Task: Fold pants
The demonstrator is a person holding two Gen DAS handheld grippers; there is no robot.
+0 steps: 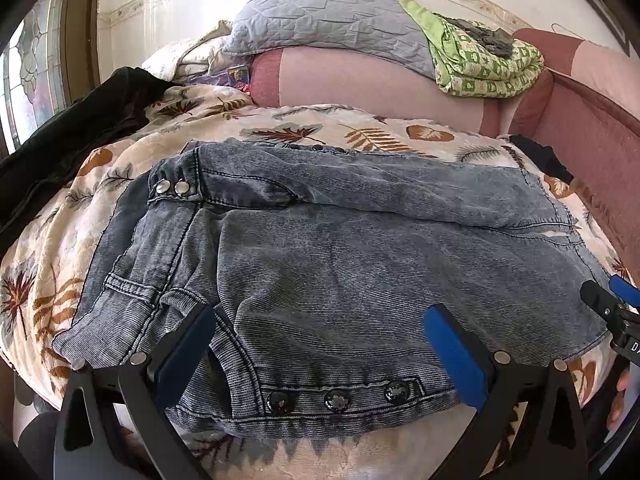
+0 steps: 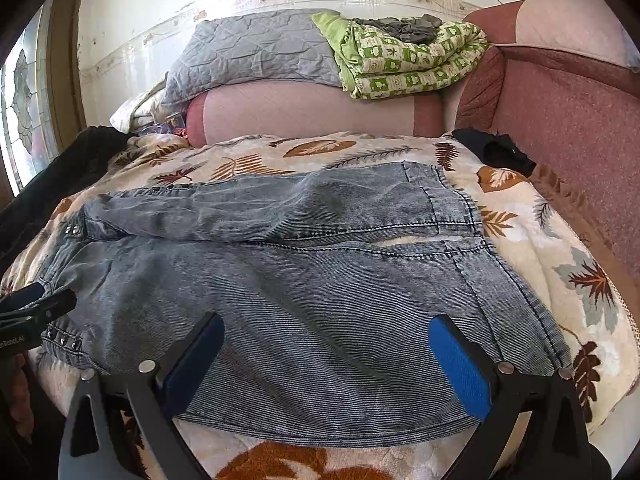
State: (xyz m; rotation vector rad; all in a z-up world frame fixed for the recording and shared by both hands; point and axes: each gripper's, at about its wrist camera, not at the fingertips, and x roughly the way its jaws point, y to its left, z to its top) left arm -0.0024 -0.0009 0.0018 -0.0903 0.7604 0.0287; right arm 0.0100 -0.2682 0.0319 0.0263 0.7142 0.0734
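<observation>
At 6 o'clock in each wrist view, the left gripper (image 1: 320,344) and right gripper (image 2: 326,354) hover with jaws spread wide, gripping nothing. Beneath them the grey denim pants (image 1: 340,248) lie flat across a leaf-print blanket (image 2: 540,240). Farther off, toward 12 o'clock, a grey quilt (image 1: 320,16) and green blanket (image 2: 408,60) rest on a pink sofa back (image 1: 360,84).

Pants (image 1: 320,264) lay flat on the blanket (image 1: 60,248).
Waistband lay left, legs right; the left tool (image 1: 320,344) hovered over the near waist edge, the right tool (image 2: 326,356) over the near leg; cushions (image 1: 360,84) sat behind.
</observation>
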